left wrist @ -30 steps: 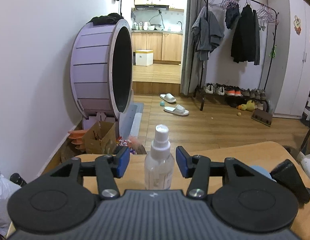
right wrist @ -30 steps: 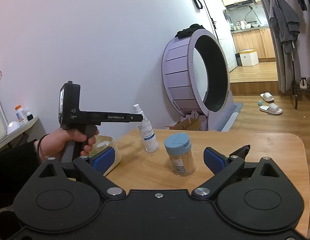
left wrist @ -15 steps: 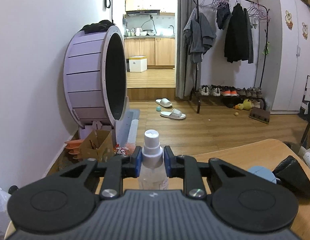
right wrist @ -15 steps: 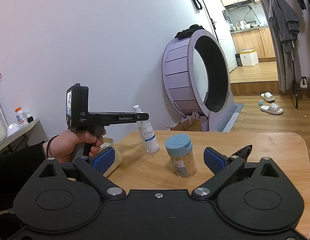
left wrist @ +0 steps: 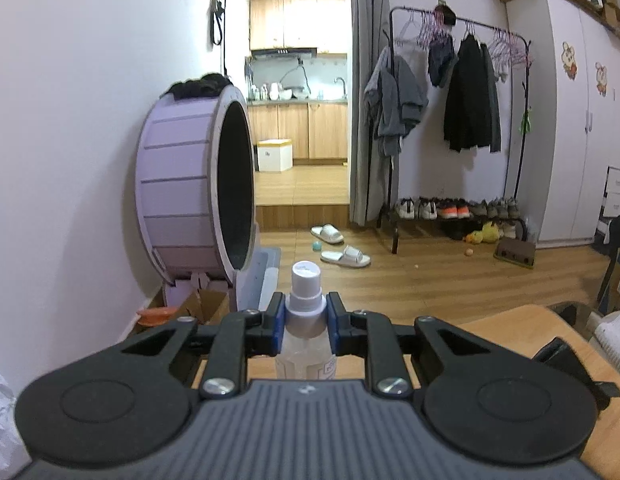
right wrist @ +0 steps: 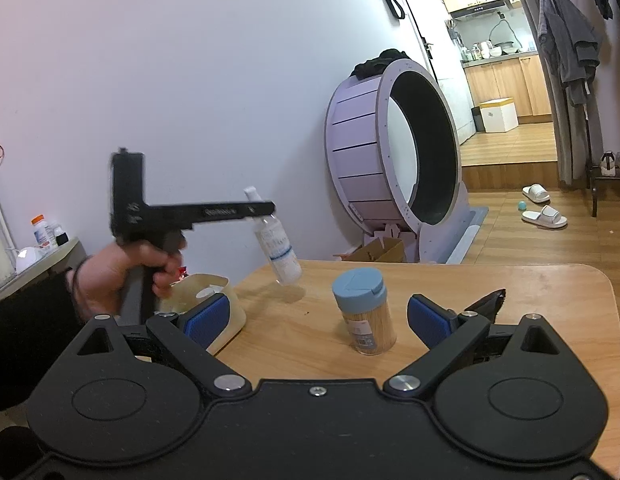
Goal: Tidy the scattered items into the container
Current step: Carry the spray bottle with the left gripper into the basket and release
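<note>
Home — clothes rack (left wrist: pixel 457 120) (slippers (left wrist: pixel 343 255) nearby)

Motion-blurred left gripper (right wrist: pixel 266 210); container (right wrist: pixel 214 300) seemingly half hidden.

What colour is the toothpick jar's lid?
Light blue lid on the toothpick jar; clearest in the right wrist view.

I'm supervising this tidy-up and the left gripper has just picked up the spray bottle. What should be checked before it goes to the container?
1. Grip: left gripper is shut on the spray bottle at its neck: ok.
2. Lift: in the right wrist view the bottle hangs tilted, off the table: ok.
3. Slip risk: hold is only at the narrow neck: cannot tell.
4. Container has its open top facing up, beside the left hand: ok.
5. Room inside the container: cannot tell.
6. Right gripper is open, with the toothpick jar upright ahead: ok.
</note>
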Available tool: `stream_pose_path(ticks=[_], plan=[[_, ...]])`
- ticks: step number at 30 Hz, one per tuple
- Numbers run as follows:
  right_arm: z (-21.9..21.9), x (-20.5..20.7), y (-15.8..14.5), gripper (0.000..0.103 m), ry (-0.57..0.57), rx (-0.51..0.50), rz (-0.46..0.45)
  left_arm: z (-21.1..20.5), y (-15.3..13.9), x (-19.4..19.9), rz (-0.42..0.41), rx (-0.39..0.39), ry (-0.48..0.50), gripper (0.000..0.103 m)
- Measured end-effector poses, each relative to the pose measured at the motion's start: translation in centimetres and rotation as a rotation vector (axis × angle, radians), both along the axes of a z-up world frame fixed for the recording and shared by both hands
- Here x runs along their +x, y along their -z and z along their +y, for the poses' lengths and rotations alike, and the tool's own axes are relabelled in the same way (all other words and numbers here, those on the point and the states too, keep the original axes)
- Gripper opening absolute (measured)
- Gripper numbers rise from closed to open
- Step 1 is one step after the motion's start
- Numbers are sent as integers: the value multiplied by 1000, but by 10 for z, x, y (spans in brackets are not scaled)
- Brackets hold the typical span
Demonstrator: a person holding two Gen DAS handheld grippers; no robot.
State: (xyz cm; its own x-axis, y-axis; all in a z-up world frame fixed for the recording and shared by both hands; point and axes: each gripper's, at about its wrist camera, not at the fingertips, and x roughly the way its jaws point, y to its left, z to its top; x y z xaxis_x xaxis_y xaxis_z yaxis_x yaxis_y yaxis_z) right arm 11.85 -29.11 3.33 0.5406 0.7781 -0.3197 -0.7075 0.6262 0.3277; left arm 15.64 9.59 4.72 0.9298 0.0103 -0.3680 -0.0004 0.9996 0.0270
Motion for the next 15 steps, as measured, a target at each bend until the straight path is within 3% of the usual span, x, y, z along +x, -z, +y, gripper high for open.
stream_pose_path(ticks=[6, 15], plan=[[15, -7, 0, 96, -44, 1, -1, 21, -25, -38, -24, -9, -31, 21], [45, -23, -3, 96, -118, -8, -18, 58, -29, -76, 5, 10, -94, 21]])
